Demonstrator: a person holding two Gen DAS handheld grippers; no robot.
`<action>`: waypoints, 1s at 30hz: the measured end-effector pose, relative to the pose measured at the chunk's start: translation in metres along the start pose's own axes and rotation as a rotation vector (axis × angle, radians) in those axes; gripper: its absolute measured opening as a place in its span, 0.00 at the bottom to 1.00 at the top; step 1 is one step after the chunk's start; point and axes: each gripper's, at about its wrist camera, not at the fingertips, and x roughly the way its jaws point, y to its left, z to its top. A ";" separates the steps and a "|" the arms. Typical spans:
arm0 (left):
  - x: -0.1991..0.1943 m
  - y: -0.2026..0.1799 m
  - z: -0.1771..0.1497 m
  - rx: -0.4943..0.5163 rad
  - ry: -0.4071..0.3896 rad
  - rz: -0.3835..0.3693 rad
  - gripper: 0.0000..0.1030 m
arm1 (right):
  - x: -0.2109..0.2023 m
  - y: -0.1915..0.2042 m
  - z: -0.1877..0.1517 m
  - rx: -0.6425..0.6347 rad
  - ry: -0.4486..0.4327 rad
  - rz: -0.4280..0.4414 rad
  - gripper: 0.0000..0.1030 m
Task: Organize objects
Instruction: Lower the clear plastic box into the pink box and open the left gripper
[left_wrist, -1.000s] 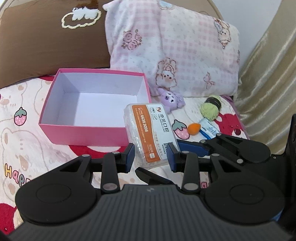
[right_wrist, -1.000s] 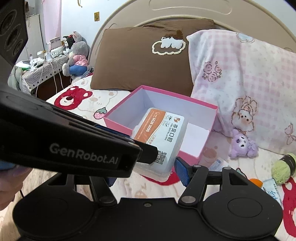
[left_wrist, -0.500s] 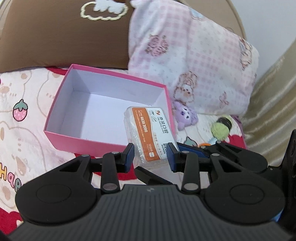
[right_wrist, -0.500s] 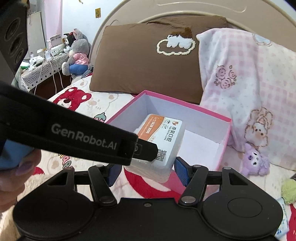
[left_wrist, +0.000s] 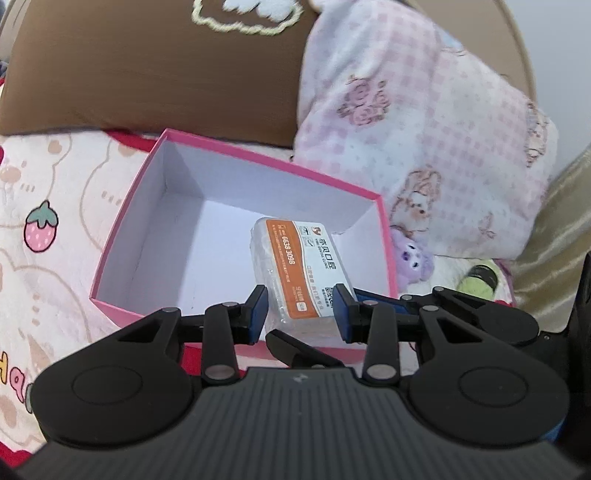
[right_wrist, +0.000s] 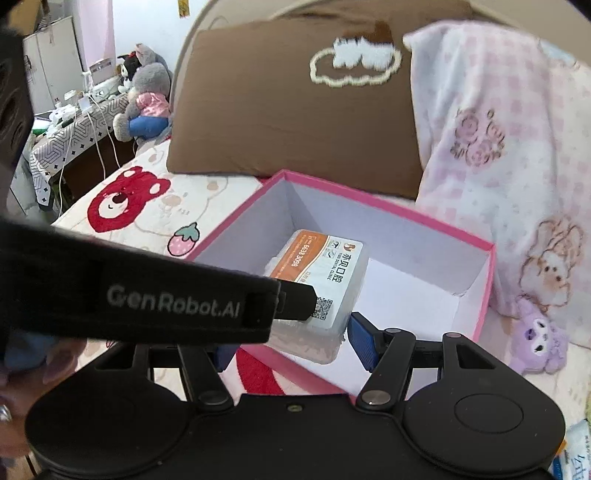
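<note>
A tissue pack (left_wrist: 299, 273) with an orange and white label is held by both grippers over the front rim of the open pink box (left_wrist: 125, 218). My left gripper (left_wrist: 299, 314) is shut on the pack's near end. My right gripper (right_wrist: 291, 341) is shut on the same pack (right_wrist: 325, 269) from the side; the left gripper's black body hides its left finger. The pink box (right_wrist: 484, 291) has a white, bare inside.
A brown pillow (left_wrist: 147, 74) and a pink checked pillow (left_wrist: 424, 129) lie behind the box. A purple plush toy (left_wrist: 413, 262) and a green yarn ball (left_wrist: 476, 284) lie to the box's right. A small packet (right_wrist: 572, 454) lies at the right wrist view's lower right. A side table with plush toys (right_wrist: 144, 99) stands far left.
Both grippers have carried the tissue pack forward from in front of the box to over its front rim. The grips have not changed.
</note>
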 end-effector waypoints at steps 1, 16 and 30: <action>0.006 0.000 0.002 0.004 0.007 0.007 0.34 | 0.005 -0.002 0.001 0.007 0.010 0.003 0.65; 0.089 0.009 0.039 -0.027 0.129 0.018 0.34 | 0.078 -0.053 0.034 0.125 0.131 0.010 0.65; 0.137 0.041 0.034 -0.064 0.155 0.075 0.34 | 0.140 -0.054 0.034 0.108 0.217 0.017 0.64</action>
